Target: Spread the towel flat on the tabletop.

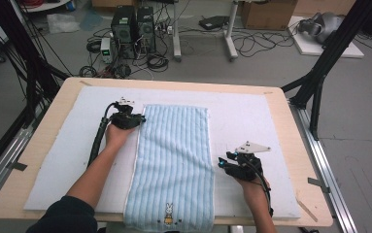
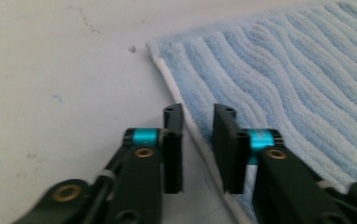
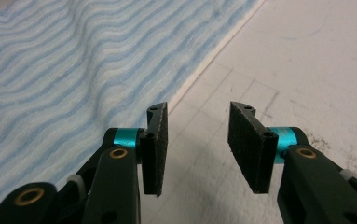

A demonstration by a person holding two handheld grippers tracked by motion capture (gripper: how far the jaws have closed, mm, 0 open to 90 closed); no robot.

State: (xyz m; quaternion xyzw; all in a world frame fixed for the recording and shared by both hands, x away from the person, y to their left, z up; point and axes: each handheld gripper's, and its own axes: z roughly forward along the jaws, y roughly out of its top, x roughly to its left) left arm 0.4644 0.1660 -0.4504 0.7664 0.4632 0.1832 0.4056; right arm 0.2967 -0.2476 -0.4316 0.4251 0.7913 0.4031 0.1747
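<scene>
The towel (image 2: pixel 278 70) edge is straddled by the open left tool (image 2: pixel 197 121); it should be pinched fully. The right tool (image 3: pixel 198 116) is held open beside it.

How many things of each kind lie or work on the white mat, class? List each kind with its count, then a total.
Light blue striped towel: 1
Hand-held grippers: 2, the left gripper at the towel's far left corner and the right gripper beside its right edge
Total: 3
</scene>
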